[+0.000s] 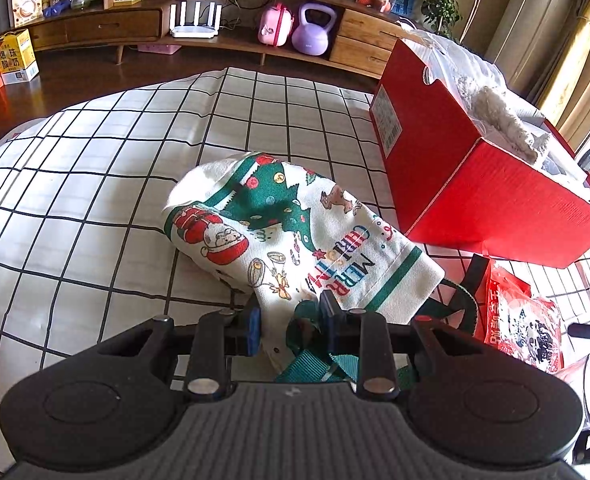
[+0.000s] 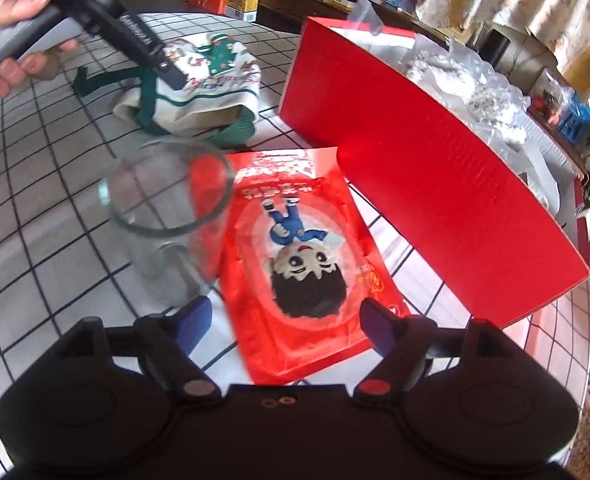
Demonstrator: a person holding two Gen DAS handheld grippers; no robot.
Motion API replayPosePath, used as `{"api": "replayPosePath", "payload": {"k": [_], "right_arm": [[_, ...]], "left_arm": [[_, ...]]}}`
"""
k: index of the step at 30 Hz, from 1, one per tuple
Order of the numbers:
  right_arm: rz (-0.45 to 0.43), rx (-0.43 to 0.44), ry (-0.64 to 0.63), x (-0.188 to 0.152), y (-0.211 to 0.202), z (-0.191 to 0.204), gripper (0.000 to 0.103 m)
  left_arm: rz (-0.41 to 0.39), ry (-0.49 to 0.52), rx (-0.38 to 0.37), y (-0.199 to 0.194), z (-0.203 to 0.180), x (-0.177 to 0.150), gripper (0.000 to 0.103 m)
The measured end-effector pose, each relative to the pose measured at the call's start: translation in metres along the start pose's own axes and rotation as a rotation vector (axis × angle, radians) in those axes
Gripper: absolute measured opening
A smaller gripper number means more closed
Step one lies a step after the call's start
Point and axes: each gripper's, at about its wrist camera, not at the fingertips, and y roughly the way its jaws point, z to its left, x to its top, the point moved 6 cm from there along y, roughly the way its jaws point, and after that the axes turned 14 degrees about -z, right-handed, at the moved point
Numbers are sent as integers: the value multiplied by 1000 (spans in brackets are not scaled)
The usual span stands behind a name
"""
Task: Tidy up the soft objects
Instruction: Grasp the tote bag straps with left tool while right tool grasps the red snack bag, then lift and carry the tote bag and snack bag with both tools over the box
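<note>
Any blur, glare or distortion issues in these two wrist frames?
Left wrist: sharp, but fisheye bends the grid cloth; sunlight washes out the white stuffing in the red box. Right wrist: softer, motion blur on the red bag and the gripper fingers; the glass shows faint reflections.

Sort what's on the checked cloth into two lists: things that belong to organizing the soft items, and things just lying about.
Job:
- Christmas tote bag, pinched in the left claw
- red snack packet
- red box

Lying about:
- glass jar
- purple kettlebell
- white router
</note>
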Motion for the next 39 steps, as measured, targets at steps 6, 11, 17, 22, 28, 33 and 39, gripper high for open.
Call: {"api": "replayPosePath", "payload": {"k": [6,11,17,22,28,33,39], "right_arm": [[-12,79,93,-1,5,-6,55],[-31,71,83,0,1,-1,28],[-58,29,25,7,-5,8,3],[-107,-40,7,13,-17,5,2],[-171,-137,34,26,-39,-9,2],[-199,-199,80,39,-53,-21,1],[-233,-243,148,48,-75,-27,0]], "left_arm": [[1,-1,-6,0,0,-1,28],[0,-2,-5,0,0,-1,28],[1,-3,-3,1,0,-1,28],[-7,-5,-2,-1,0,0,28],[-26,-12,-9,-10,-4,4,24],[-48,-11,-17,-21,-8,11,22],[-81,-27,-20,-39,-11,23,20]]}}
